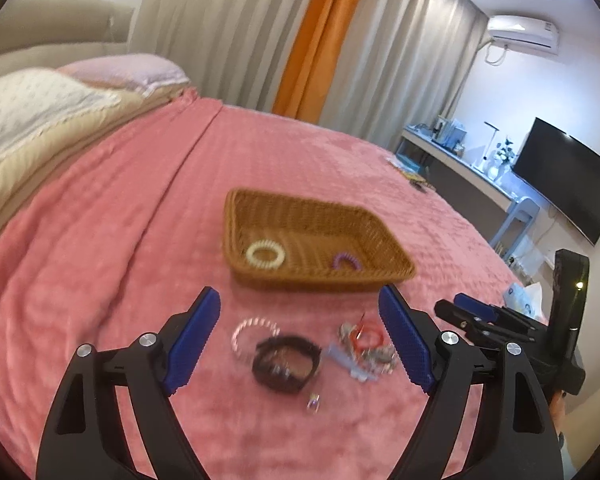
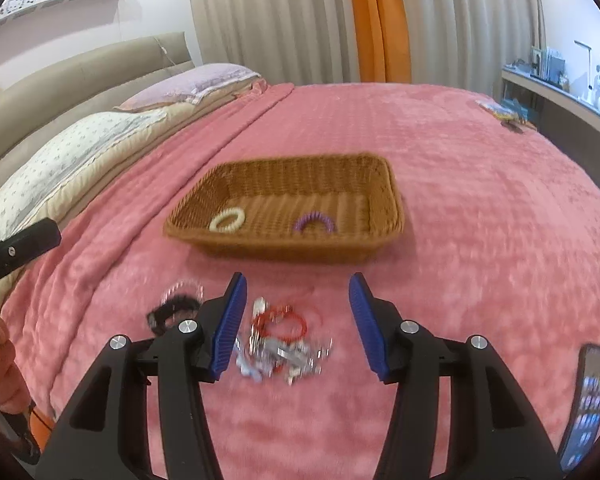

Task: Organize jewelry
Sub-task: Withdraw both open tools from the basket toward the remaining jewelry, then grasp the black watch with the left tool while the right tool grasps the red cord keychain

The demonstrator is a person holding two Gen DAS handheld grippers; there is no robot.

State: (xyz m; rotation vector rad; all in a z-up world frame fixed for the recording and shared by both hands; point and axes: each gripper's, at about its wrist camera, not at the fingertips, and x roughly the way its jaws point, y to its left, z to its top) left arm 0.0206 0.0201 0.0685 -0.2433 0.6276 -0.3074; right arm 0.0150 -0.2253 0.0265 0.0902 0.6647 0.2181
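1. Here, the pink blanket [image 2: 480, 208] covers the whole bed; wide bare stretches lie right of and behind the wicker basket [image 2: 380, 168]. Pillows [image 2: 72, 148] bound the left side, and the bed's far right edge drops off toward a desk shelf [image 2: 560, 92].
2. Left gripper [image 1: 300, 336]: jaws wide apart, holding nothing, hanging above the loose pieces. Between its fingers sit a pale beaded bracelet [image 1: 246, 330], a dark band [image 1: 286, 362], and a small clasp-like bit [image 1: 314, 402] nearer the camera.
3. Right gripper [image 2: 298, 320]: jaws spread, empty, straddling the tangle of silver pieces [image 2: 284, 354] with a red cord bracelet [image 2: 284, 322] on its far side.
4. The basket lies just beyond the loose pile, apart from it. Inside: a cream coil ring [image 2: 228, 220] at the near left, a purple coil ring [image 2: 314, 222] against the near wall toward the middle.
5. Near wall of the basket stands between the pile and the basket floor.
6. A phone [image 2: 588, 404] is mounted at the right gripper's side. Small clutter [image 2: 506, 114] rests at the bed's far right corner.
7. Frames are motion-blurred; fine detail of the silver pieces cannot be made out.
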